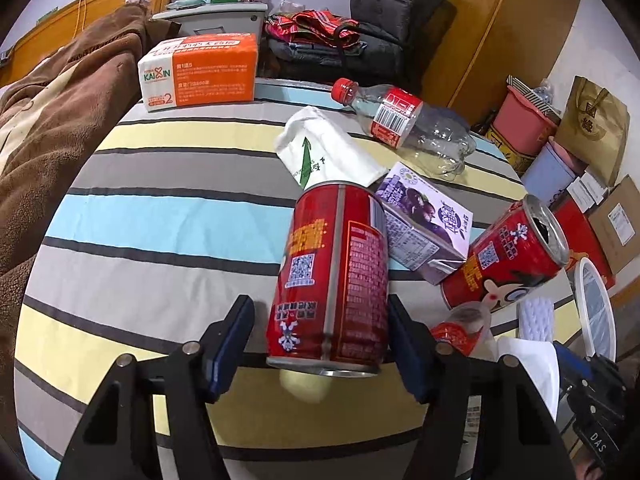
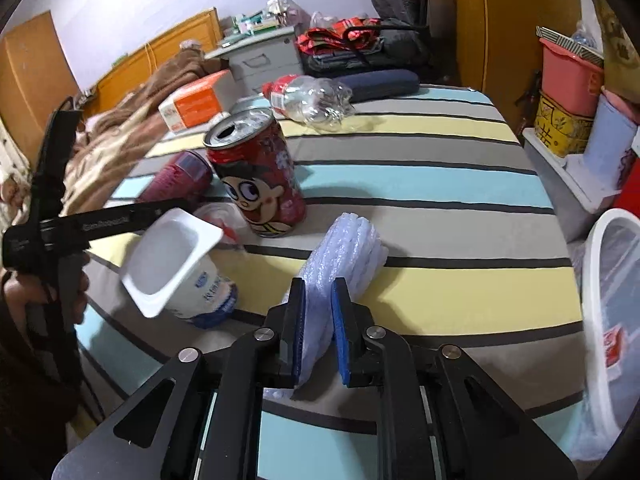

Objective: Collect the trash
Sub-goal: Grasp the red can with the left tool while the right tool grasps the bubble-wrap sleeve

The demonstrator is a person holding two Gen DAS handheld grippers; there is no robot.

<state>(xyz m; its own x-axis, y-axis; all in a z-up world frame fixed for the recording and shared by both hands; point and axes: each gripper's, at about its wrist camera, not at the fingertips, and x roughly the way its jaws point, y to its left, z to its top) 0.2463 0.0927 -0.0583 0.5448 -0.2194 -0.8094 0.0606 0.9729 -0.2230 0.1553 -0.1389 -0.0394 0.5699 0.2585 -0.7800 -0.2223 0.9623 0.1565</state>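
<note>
My left gripper (image 1: 320,336) stands open around a red can (image 1: 332,276) that lies on the striped bed; its right pad touches the can, its left pad stands apart. My right gripper (image 2: 319,312) is shut on a white foam wrap (image 2: 348,256) resting on the bed. A second red can (image 2: 256,176) stands upright beside it and also shows in the left wrist view (image 1: 508,256). A white yogurt cup (image 2: 176,264) lies tipped at the left. A purple carton (image 1: 424,220), a white paper bag (image 1: 328,152) and a clear plastic bottle (image 1: 408,124) lie farther back.
A white bin (image 2: 608,304) with a plastic liner stands off the bed's right edge. An orange tissue box (image 1: 200,72) and a brown blanket (image 1: 60,120) sit at the left. Boxes, tubs and bags crowd the floor at right.
</note>
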